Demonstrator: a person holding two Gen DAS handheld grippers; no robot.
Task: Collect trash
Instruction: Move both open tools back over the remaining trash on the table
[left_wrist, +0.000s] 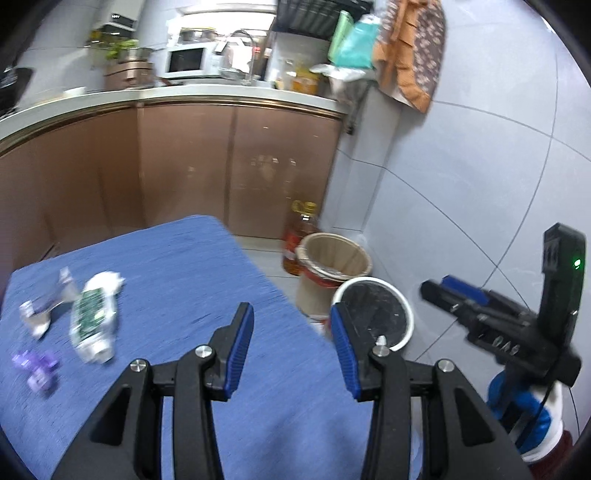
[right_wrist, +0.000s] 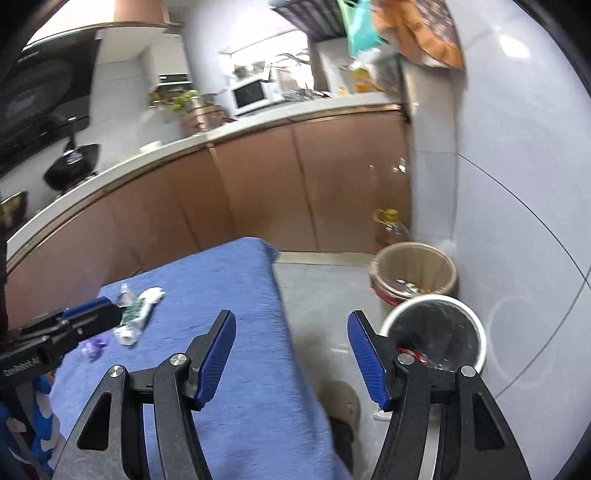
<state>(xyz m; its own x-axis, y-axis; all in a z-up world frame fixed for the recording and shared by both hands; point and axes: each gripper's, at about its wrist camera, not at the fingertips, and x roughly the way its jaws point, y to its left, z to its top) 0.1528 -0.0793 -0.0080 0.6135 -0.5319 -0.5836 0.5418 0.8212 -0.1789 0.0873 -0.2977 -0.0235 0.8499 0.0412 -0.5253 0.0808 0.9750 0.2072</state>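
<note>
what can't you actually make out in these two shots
- Purple scrap: motion blur in the left wrist view hides what it is; in the right wrist view the left claw partly covers it.
- White bin: the right claw covers part of its contents.
- Lettering on the white tube: blurred.
- Oil bottle: lower part hidden behind the tan bin.
</note>
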